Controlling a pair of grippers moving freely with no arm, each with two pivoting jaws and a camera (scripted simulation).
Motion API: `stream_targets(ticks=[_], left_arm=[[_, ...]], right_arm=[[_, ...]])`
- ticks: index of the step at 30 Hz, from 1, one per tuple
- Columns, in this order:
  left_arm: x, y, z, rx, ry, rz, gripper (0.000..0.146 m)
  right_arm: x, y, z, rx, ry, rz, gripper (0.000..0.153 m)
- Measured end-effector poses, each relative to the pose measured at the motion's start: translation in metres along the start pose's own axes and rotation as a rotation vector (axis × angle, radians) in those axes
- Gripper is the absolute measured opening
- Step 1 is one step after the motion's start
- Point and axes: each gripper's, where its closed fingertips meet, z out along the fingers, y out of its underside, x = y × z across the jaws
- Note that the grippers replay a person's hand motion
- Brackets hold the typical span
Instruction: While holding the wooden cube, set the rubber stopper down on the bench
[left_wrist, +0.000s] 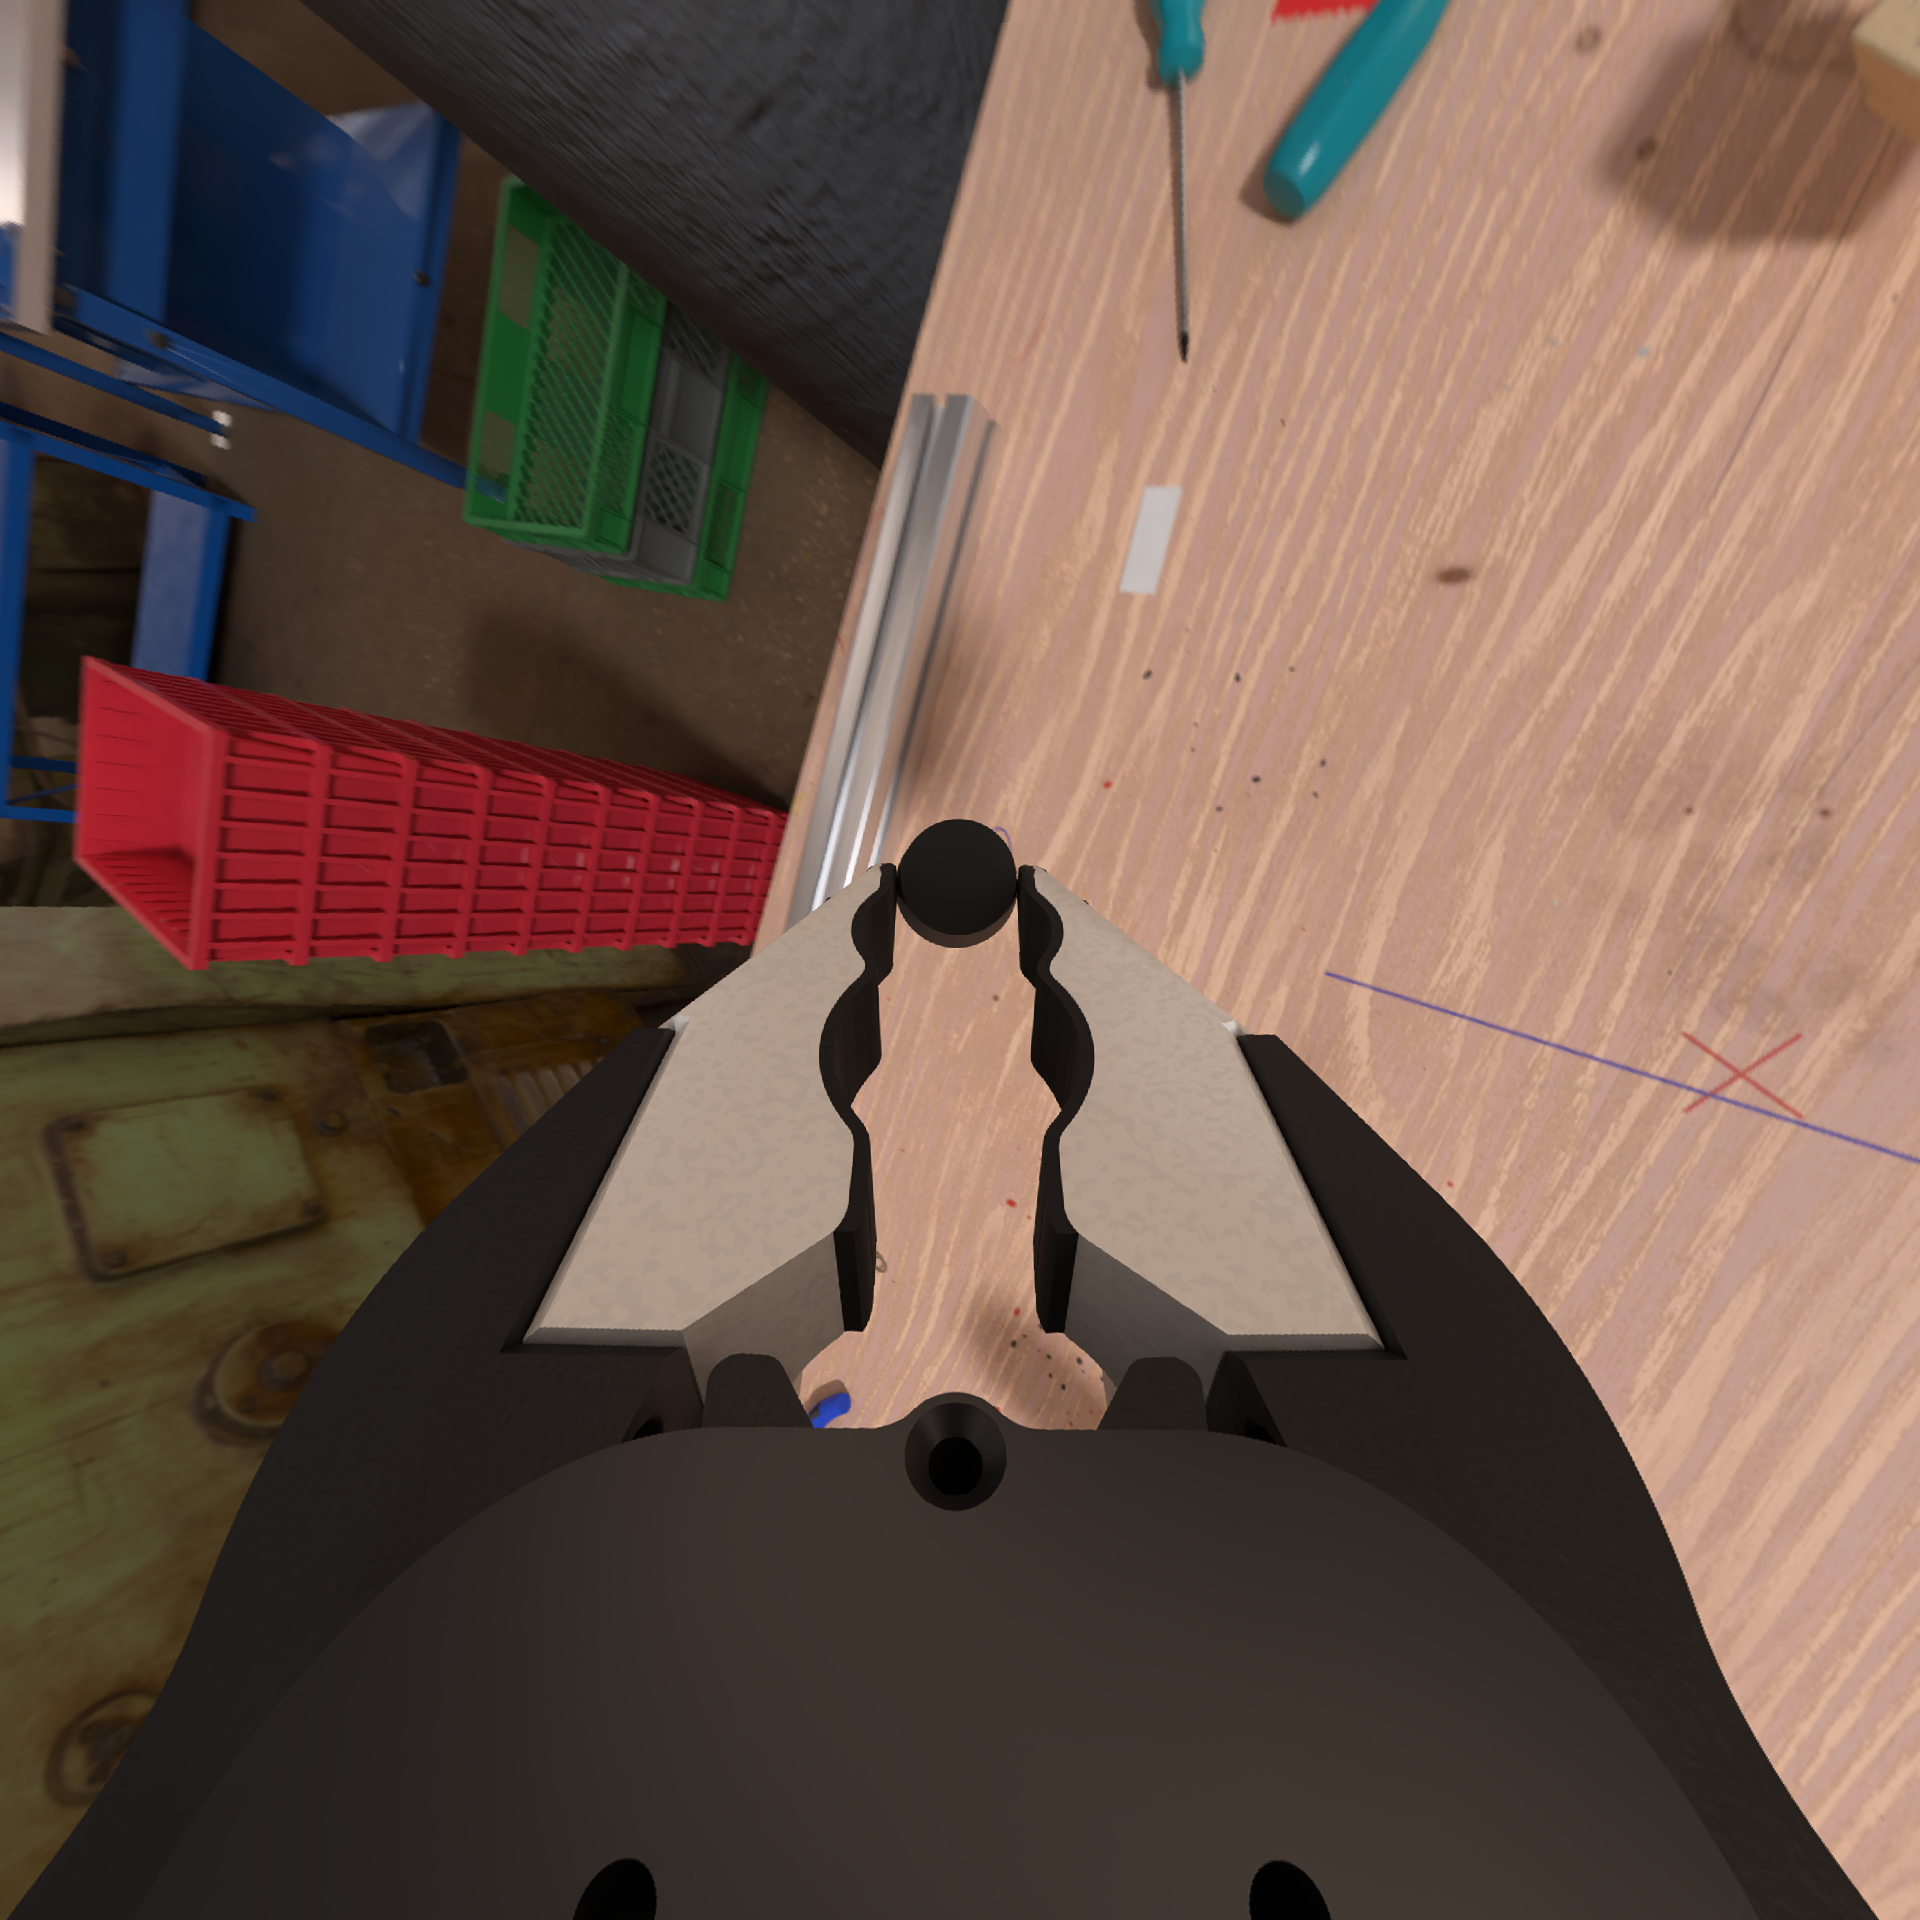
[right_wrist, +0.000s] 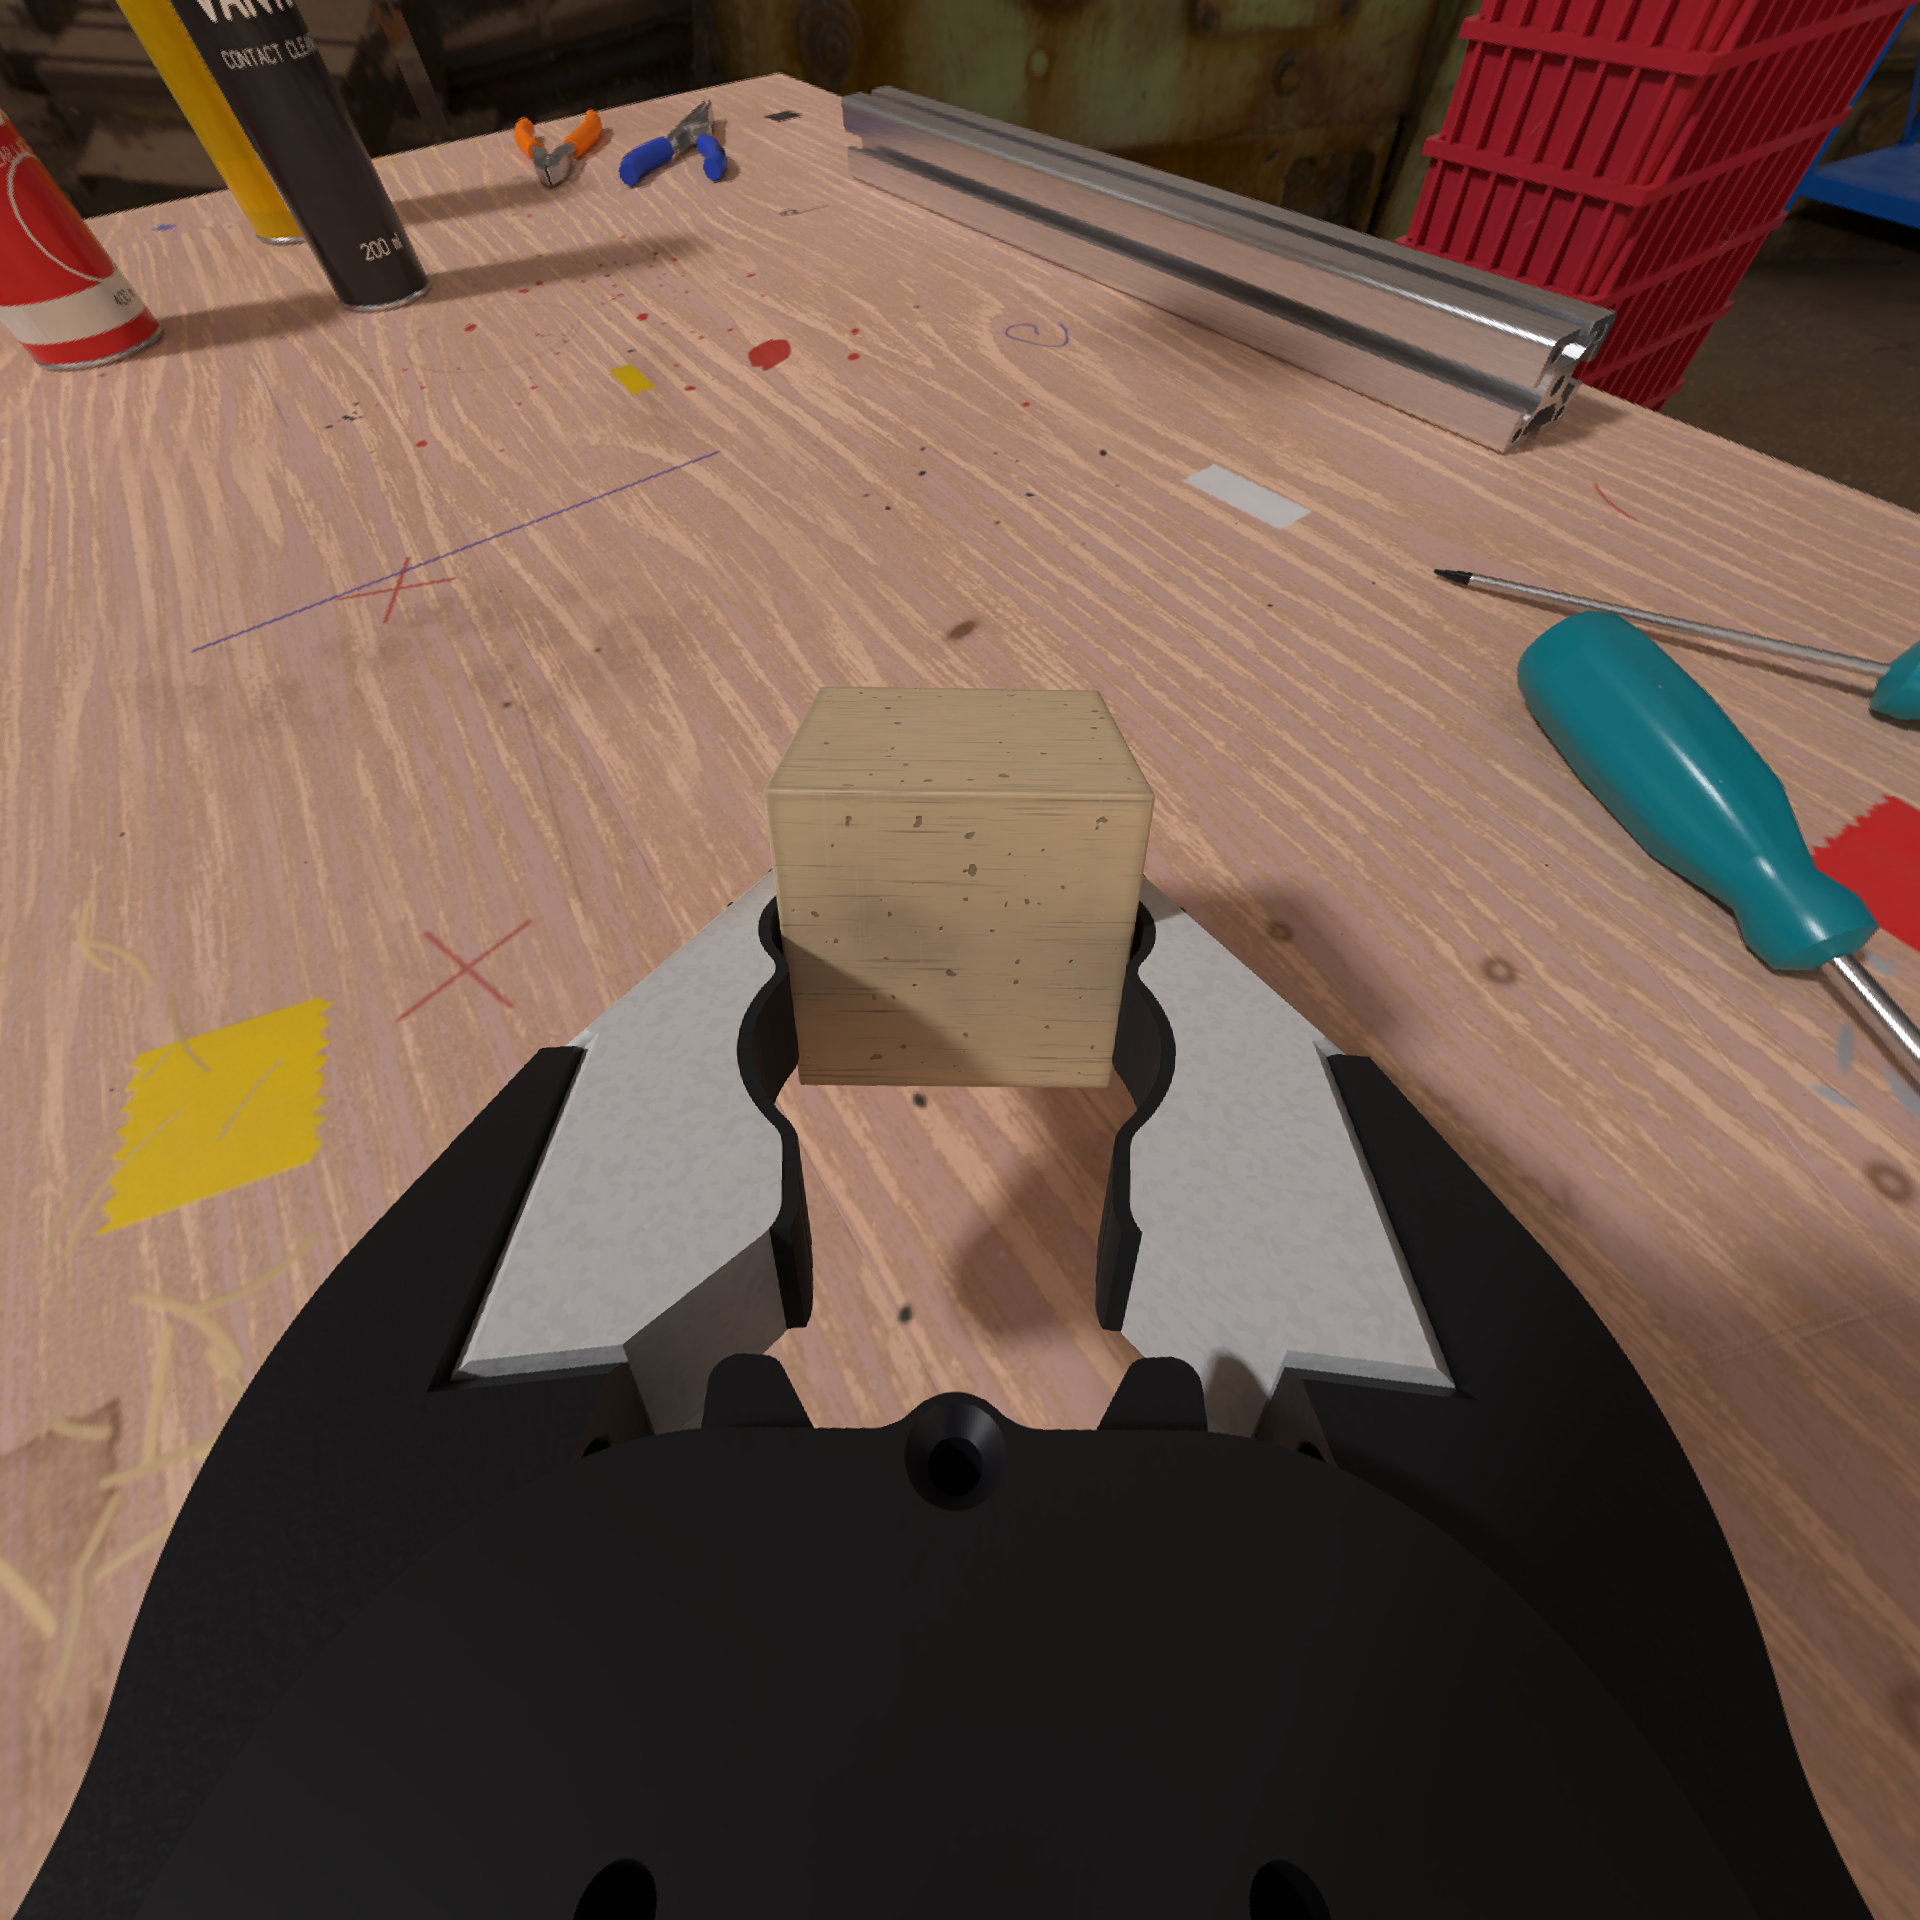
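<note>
In the left wrist view my left gripper (left_wrist: 956, 883) is shut on a small black rubber stopper (left_wrist: 956, 878), pinched between the fingertips above the wooden bench (left_wrist: 1455, 831), close to its left edge. In the right wrist view my right gripper (right_wrist: 956, 935) is shut on a pale wooden cube (right_wrist: 956, 894), held at the fingertips a little above the bench (right_wrist: 727, 623); its shadow falls on the wood below. A corner of the cube shows at the top right of the left wrist view (left_wrist: 1891, 73). Neither gripper shows in the other's view.
An aluminium profile lies along the bench edge (left_wrist: 904, 644) (right_wrist: 1226, 260). Teal-handled screwdrivers (left_wrist: 1351, 104) (right_wrist: 1683, 790) lie at one side. Spray cans (right_wrist: 312, 145) and pliers (right_wrist: 670, 151) stand at the far end. Red (left_wrist: 416, 831) and green (left_wrist: 603, 395) crates sit on the floor.
</note>
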Motion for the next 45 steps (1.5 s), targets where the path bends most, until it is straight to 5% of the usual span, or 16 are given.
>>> stream_targets(ticks=[29, 38, 45], left_arm=[[-0.049, -0.135, -0.185, 0.214, -0.338, 0.025, 0.023], [0.010, -0.210, -0.234, 0.384, -0.171, 0.058, 0.023], [0.078, -0.231, -0.211, 0.439, 0.056, 0.022, 0.023]], right_arm=[[0.017, 0.001, -0.010, 0.014, 0.022, 0.062, 0.060], [0.022, 0.010, -0.014, -0.036, -0.003, 0.087, 0.060], [0.030, 0.018, -0.022, -0.069, -0.016, 0.107, 0.060]])
